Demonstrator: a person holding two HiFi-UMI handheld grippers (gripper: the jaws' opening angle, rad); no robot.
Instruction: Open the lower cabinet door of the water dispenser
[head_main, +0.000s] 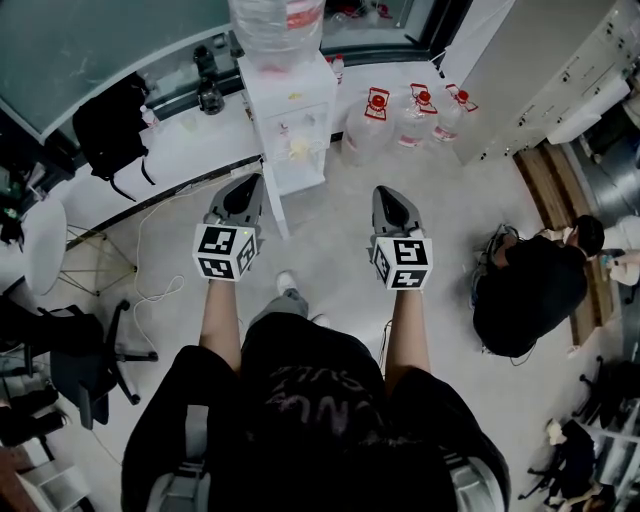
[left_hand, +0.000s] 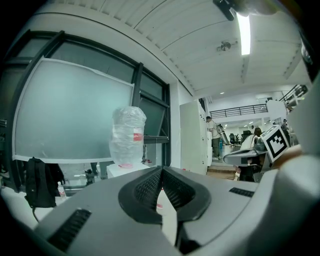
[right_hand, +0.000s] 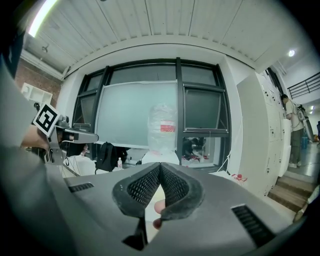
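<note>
The white water dispenser (head_main: 293, 125) stands at the far wall with a clear bottle (head_main: 276, 25) on top. Its lower cabinet door (head_main: 300, 172) looks closed. Both grippers are held up in front of it and touch nothing. My left gripper (head_main: 245, 186) is shut and empty, a little short of the dispenser's lower left corner. My right gripper (head_main: 389, 196) is also shut and empty, off to the dispenser's right. In the left gripper view the jaws (left_hand: 161, 171) meet below the bottle (left_hand: 128, 135). In the right gripper view the jaws (right_hand: 160, 165) close under the bottle (right_hand: 162, 127).
Three water jugs with red caps (head_main: 410, 115) stand on the floor right of the dispenser. A black backpack (head_main: 110, 125) rests on the white counter at left, with cables (head_main: 150, 290) below. A person in black (head_main: 530, 290) crouches at right. White cabinets (head_main: 540, 70) line the right wall.
</note>
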